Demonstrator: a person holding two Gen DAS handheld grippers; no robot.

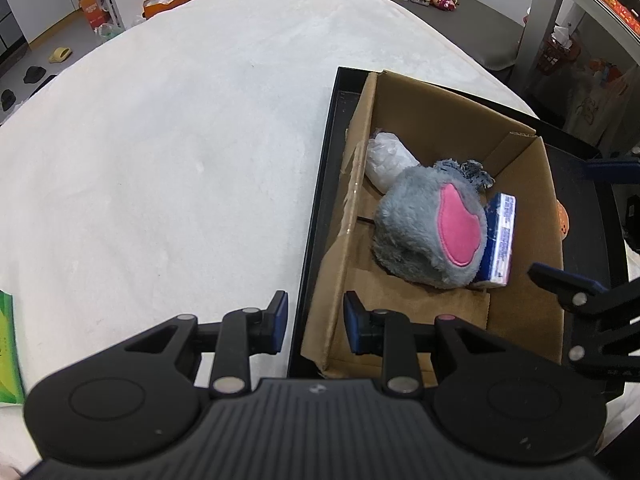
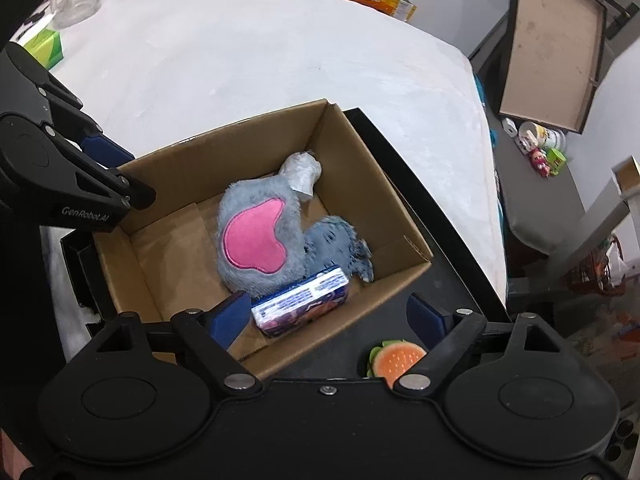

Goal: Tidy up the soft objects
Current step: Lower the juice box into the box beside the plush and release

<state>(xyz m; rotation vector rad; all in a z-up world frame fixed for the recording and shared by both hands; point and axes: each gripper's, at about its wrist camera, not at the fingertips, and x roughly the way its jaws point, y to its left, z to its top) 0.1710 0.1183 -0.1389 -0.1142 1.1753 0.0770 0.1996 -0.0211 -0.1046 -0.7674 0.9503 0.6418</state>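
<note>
Three soft items sit in cardboard box (image 2: 384, 200): grey plush (image 2: 256, 240), tissue pack (image 2: 304, 304), white bag (image 2: 300, 172). Left gripper (image 1: 316, 324) fingers narrowly apart, straddling box's wall; right gripper (image 2: 332, 316) fingers wide, empty.

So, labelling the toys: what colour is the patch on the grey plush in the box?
Pink patch on the grey plush; clearest in the right wrist view.
</note>
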